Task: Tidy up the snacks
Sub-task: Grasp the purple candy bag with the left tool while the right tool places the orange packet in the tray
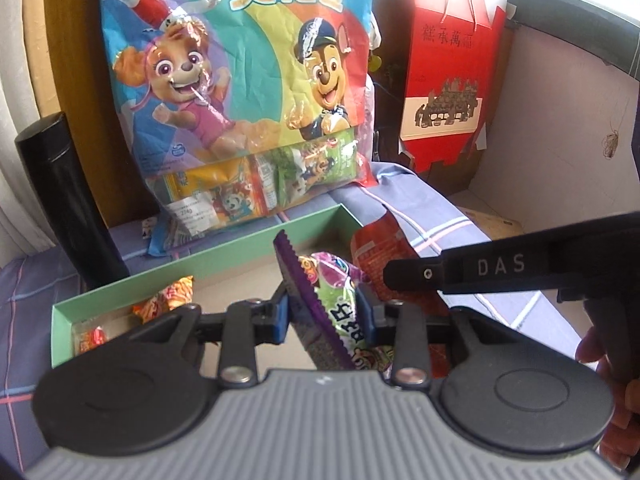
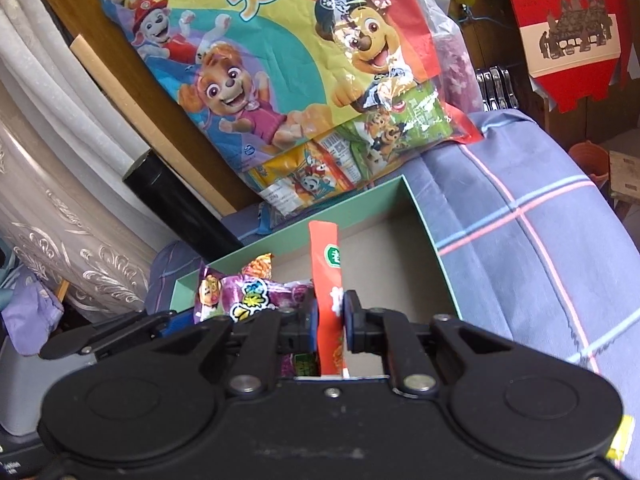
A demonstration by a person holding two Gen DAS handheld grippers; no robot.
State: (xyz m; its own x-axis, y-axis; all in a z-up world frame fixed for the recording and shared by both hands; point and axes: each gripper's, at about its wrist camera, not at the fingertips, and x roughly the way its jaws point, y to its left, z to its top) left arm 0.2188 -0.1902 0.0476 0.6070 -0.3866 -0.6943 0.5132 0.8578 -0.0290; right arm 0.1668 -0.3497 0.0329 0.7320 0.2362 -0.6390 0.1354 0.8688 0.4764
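Left gripper (image 1: 325, 312): clamped on the purple snack packet (image 1: 336, 312), blue pads pressed to both of its faces.
Purple snack packet: held on edge and tilted, serrated seam pointing up and away, above the near part of the green tray (image 1: 224, 258); in the right wrist view (image 2: 256, 296) seen just left of the right gripper.
Right gripper (image 2: 331, 318): closed on the red snack packet (image 2: 326, 264), pads squeezing its lower half.
Red snack packet: upright, thin edge toward the camera, standing tall between the pads over the tray's open interior; in the left wrist view (image 1: 376, 256) just right of the purple one, behind the black bar marked DAS.
Green tray: shallow, open-topped, on a blue checked cloth (image 2: 532, 240); bare floor at the far right corner (image 2: 420, 200).
Orange snack (image 1: 168, 294): lying in the tray's left part, apart from both grippers.
Large cartoon snack bag (image 1: 240, 80): propped upright behind the tray, beyond its far rim.
Red paper bag (image 1: 448, 80): standing to the right of the cartoon bag.
Black cylinder (image 1: 64, 196): left of the tray.
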